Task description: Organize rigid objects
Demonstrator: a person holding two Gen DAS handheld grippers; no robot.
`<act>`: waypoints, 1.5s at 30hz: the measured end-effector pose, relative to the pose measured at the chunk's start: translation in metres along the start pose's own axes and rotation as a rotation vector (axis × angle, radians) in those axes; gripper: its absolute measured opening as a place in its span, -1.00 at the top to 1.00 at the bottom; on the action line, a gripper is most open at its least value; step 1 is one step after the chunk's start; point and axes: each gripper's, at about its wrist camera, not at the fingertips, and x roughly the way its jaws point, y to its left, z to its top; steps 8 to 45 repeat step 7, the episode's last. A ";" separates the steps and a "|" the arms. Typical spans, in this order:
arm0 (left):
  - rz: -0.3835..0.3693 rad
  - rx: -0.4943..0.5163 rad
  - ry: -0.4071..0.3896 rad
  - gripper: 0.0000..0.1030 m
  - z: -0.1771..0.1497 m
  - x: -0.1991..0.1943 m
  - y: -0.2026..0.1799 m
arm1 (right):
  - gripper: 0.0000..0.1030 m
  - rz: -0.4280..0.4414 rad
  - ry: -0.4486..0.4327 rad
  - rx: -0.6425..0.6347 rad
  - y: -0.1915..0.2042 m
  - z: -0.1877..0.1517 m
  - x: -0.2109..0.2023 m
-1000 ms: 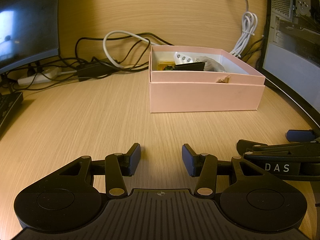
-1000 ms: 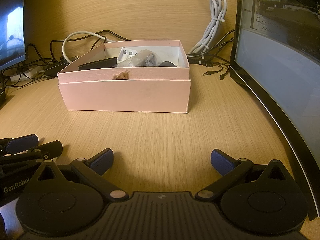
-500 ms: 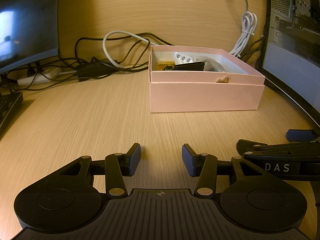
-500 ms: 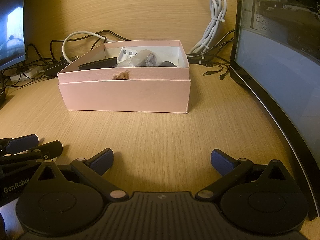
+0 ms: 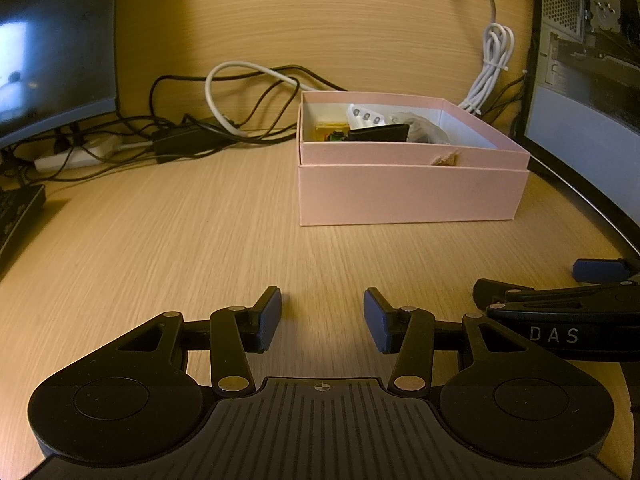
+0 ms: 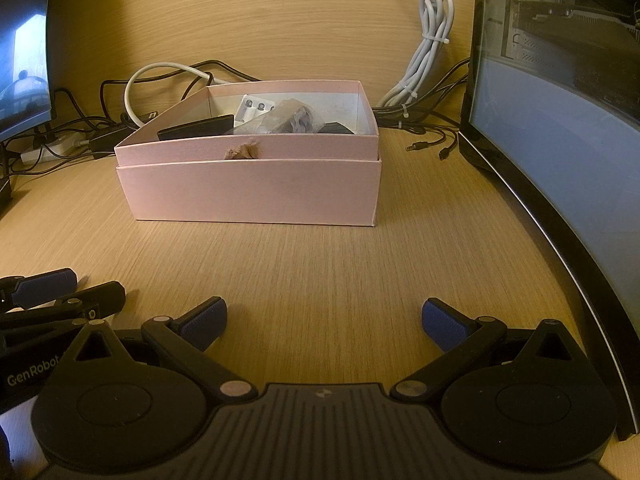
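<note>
Pink card forms the box (image 5: pixel 408 196), which stands on the wooden desk (image 5: pixel 180 240) ahead of both grippers, well apart from them, its tray nested in a slightly wider base. Inside, toward the back wall, lie a black flat item (image 6: pixel 196 128), a white part with three small round marks (image 5: pixel 366 116), a crumpled clear bag (image 6: pixel 286 118) and a yellow and green piece (image 5: pixel 330 132); their exact kind cannot be told. A brown scuff (image 6: pixel 242 151) marks the tray's front wall. Left gripper (image 5: pixel 322 320): fingers parted by a moderate gap, blue pads (image 5: pixel 269 316) facing each other, nothing between them, bare desk below. Right gripper (image 6: pixel 324 322): fingers spread wide, blue pads (image 6: pixel 444 324) angled outward, nothing between them. The two grippers sit side by side; each shows at the edge of the other's view. White lettering "DAS" is readable on the right gripper's side in the left wrist view; "GenRobot" is readable on the left gripper's side in the right wrist view, cut off by the frame edge. Behind the box, black cables (image 5: pixel 224 136) and a white cable loop (image 5: pixel 224 92) lie against the wooden back panel; a tied white cable bundle (image 6: pixel 430 48) hangs at the right. A curved monitor (image 6: pixel 560 128) stands right of the box, a second screen (image 5: pixel 52 48) at far left.
</note>
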 end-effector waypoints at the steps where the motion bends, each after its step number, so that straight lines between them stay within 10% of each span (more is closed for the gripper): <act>1: -0.001 0.000 0.000 0.02 0.000 0.000 0.000 | -1.00 0.000 0.000 0.000 0.000 0.000 0.002; 45: 0.009 0.013 -0.001 0.01 0.000 0.000 -0.002 | -1.00 0.000 0.000 0.000 0.000 0.000 0.001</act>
